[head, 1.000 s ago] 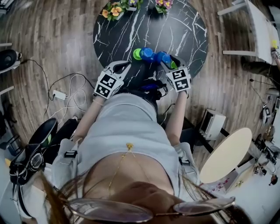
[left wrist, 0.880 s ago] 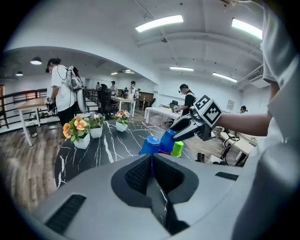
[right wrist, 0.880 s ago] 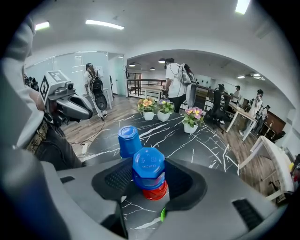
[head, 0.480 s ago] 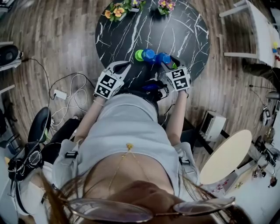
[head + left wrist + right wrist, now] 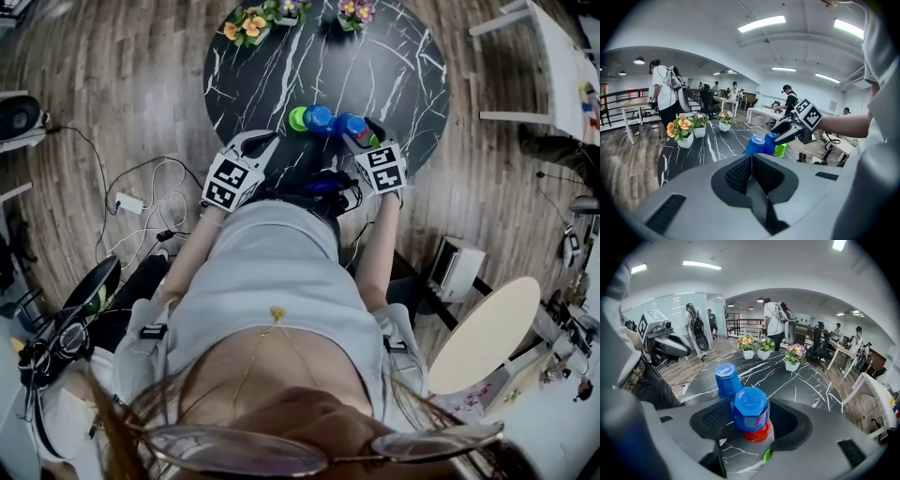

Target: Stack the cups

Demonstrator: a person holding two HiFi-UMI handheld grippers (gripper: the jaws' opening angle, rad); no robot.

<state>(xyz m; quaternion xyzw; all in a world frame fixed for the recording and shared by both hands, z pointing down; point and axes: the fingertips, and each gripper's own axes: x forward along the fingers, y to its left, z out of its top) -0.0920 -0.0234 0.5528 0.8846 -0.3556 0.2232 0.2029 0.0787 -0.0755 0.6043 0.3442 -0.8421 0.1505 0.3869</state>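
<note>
The cups sit in a short row near the near edge of the round black marble table (image 5: 375, 56), right in front of the person. The right gripper (image 5: 366, 132) is down at the right end of that row with its jaws opening. Between them stands an upturned blue cup (image 5: 750, 409) seated over a red cup (image 5: 758, 433), of which only the lower rim shows. From the gripper's own view the pads stand just beside the blue cup's sides rather than squeezing it, so the little stack rests on the table by itself.

Just beyond it, to the left, is a second blue cup (image 5: 727, 379), also upside down and standing alone. Past that, at the far left of the row, is a green cup (image 5: 297, 118), touching or nearly touching its blue neighbour. A sliver of something green (image 5: 767, 455) also shows low by the right jaw (too little of it to say what it is).

The left gripper (image 5: 263, 141) hangs at the table's near edge, apart from the cups, its jaws pressed together with nothing between them.

Three small flower pots (image 5: 764, 347) line the far side of the table, and cables (image 5: 150, 192) trail across the wooden floor (image 5: 112, 84) on the left.
</note>
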